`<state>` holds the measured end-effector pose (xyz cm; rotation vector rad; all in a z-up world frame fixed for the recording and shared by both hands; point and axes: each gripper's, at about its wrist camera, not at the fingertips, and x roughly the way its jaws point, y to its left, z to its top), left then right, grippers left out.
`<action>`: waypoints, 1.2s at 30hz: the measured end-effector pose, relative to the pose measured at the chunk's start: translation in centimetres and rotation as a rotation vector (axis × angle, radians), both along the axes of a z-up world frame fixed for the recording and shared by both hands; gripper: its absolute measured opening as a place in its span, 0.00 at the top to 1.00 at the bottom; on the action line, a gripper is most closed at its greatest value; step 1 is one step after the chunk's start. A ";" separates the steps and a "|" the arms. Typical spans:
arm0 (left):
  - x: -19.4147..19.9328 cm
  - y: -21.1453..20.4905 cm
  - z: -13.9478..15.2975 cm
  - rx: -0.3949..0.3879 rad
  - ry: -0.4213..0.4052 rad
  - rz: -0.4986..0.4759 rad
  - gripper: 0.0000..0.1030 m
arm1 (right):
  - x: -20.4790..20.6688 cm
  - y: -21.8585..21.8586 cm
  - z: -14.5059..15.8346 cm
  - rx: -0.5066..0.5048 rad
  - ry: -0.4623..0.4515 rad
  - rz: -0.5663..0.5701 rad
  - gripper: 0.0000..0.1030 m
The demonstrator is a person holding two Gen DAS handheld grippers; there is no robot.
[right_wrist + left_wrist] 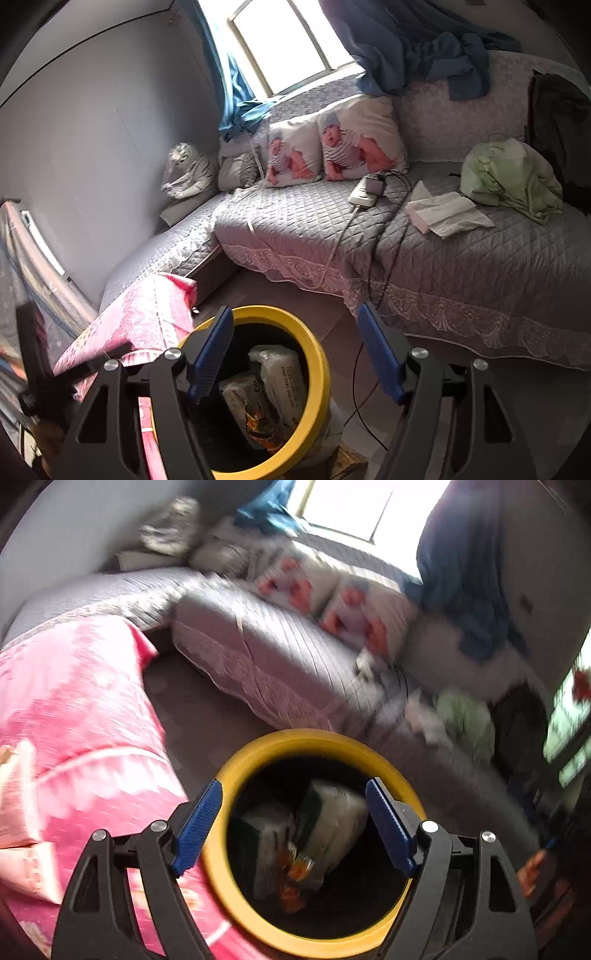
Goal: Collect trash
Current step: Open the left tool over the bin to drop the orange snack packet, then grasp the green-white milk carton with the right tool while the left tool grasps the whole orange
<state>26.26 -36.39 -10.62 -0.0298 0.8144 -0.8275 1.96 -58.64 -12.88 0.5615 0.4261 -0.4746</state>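
A yellow-rimmed bin (258, 749) stands on the floor right below my left gripper (295, 823), which is open and empty over its mouth. Inside lie a white plastic package (332, 819) and an orange snack wrapper (295, 871). The view is blurred. In the right wrist view the same bin (317, 354) sits lower left of my right gripper (295, 354), open and empty above its rim. The white package (280, 376) and the wrapper (258, 421) show inside. White tissues (447, 214) lie on the sofa.
A grey quilted corner sofa (295, 221) holds two baby-print pillows (332, 147), a power strip with cables (365, 192) and a green cloth (513, 177). A pink blanket (74, 720) lies left of the bin. A cable (358, 387) trails across the floor.
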 end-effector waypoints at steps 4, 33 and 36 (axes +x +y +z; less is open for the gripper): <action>1.4 5.8 5.3 -0.099 -0.087 0.108 0.26 | 1.6 2.1 0.7 -0.033 0.003 0.078 0.31; -3.1 56.5 11.6 0.002 -0.327 0.989 0.17 | 27.1 43.6 1.3 -0.517 0.248 1.117 0.12; -2.7 56.1 7.5 0.066 -0.225 0.924 0.17 | 29.9 47.0 0.8 -0.550 0.293 1.148 0.12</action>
